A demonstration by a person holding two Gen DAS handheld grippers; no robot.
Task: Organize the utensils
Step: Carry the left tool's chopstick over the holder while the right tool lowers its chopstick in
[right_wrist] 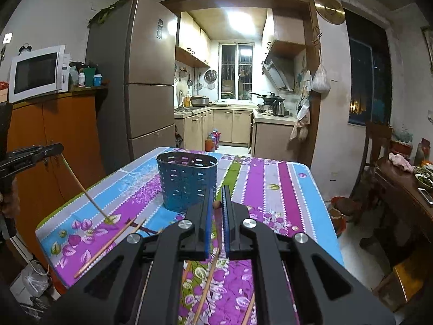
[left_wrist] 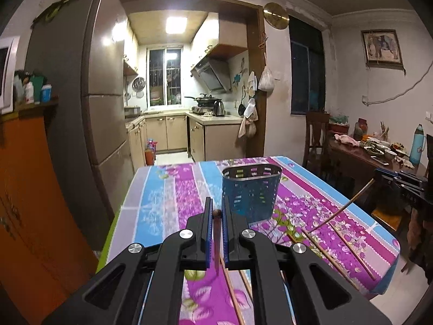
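A blue perforated utensil holder (left_wrist: 250, 191) stands upright on the flowered tablecloth; it also shows in the right wrist view (right_wrist: 186, 182). My left gripper (left_wrist: 217, 210) is shut on a brown chopstick (left_wrist: 217, 239) that hangs tip-down, just left of the holder. My right gripper (right_wrist: 217, 201) is shut on another chopstick (right_wrist: 217, 227), just right of the holder. Each gripper appears at the edge of the other's view, holding its chopstick (left_wrist: 343, 207) (right_wrist: 81, 189) slanted with the tip near the cloth. Several loose chopsticks (right_wrist: 108, 246) lie on the cloth.
The table (left_wrist: 151, 189) has its left and far edges close by. An orange cabinet (left_wrist: 32, 189) and a fridge (left_wrist: 81, 94) stand to the left. A dining table (left_wrist: 379, 157) with dishes and a chair (left_wrist: 315, 135) stand to the right.
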